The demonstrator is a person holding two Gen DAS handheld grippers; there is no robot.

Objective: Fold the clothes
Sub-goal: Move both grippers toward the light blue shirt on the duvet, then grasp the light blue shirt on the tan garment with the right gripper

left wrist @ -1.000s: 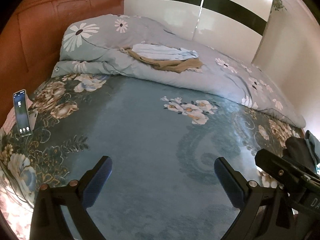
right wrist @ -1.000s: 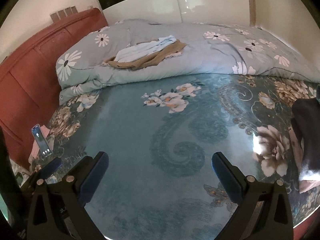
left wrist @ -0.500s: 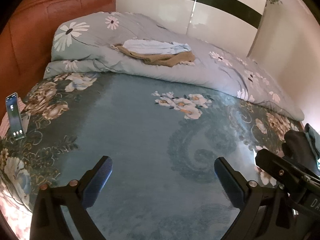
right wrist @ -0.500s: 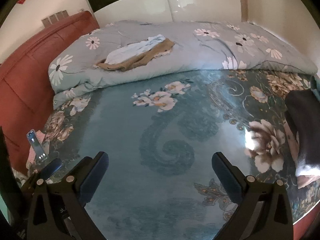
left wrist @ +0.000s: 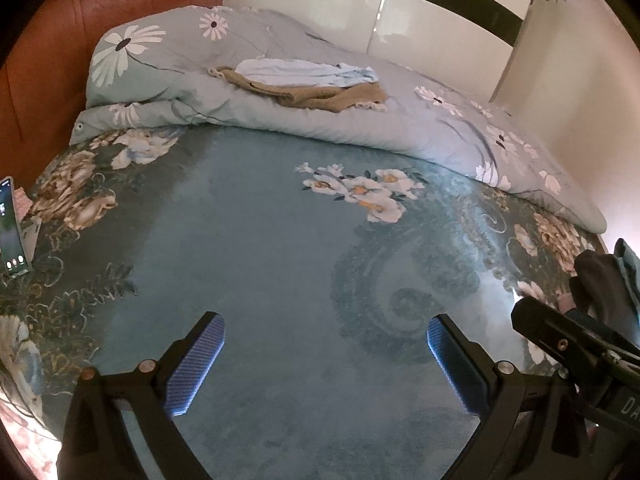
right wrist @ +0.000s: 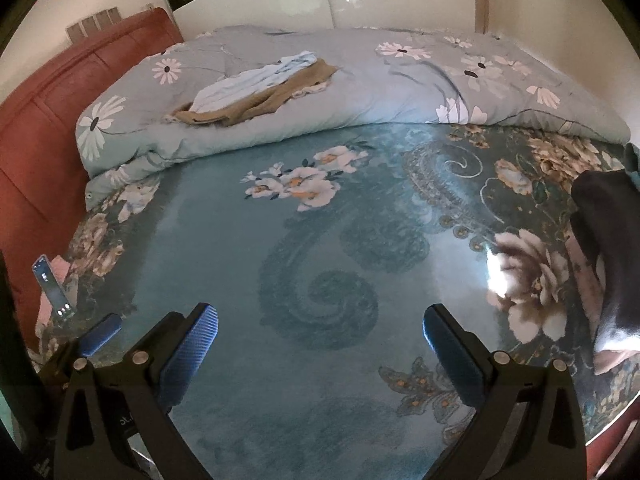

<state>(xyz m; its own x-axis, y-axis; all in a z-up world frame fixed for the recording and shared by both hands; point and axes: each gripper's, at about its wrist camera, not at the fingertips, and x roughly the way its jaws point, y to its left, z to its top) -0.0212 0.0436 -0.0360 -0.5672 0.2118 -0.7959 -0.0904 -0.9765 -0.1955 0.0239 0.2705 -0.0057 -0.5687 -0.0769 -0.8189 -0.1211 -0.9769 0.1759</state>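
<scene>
A light blue garment (left wrist: 304, 74) and a tan garment (left wrist: 320, 96) lie crumpled together on the folded grey floral duvet (left wrist: 400, 128) at the far side of the bed; they also show in the right wrist view, the blue one (right wrist: 256, 80) over the tan one (right wrist: 264, 104). A dark garment (right wrist: 608, 232) lies at the bed's right edge, also seen in the left wrist view (left wrist: 600, 288). My left gripper (left wrist: 324, 360) and right gripper (right wrist: 320, 352) are both open and empty, held above the teal floral bedspread (right wrist: 320, 260), far from the clothes.
A phone (left wrist: 10, 228) stands propped at the bed's left edge, also in the right wrist view (right wrist: 52, 288). A red-brown headboard (left wrist: 60, 40) runs along the left. A white wardrobe (left wrist: 360, 8) stands behind the bed. The right gripper's body (left wrist: 580, 352) shows beside my left.
Both grippers have shifted slightly over the bedspread, changing the view of the duvet and clothes a little. Both stay open and empty.
</scene>
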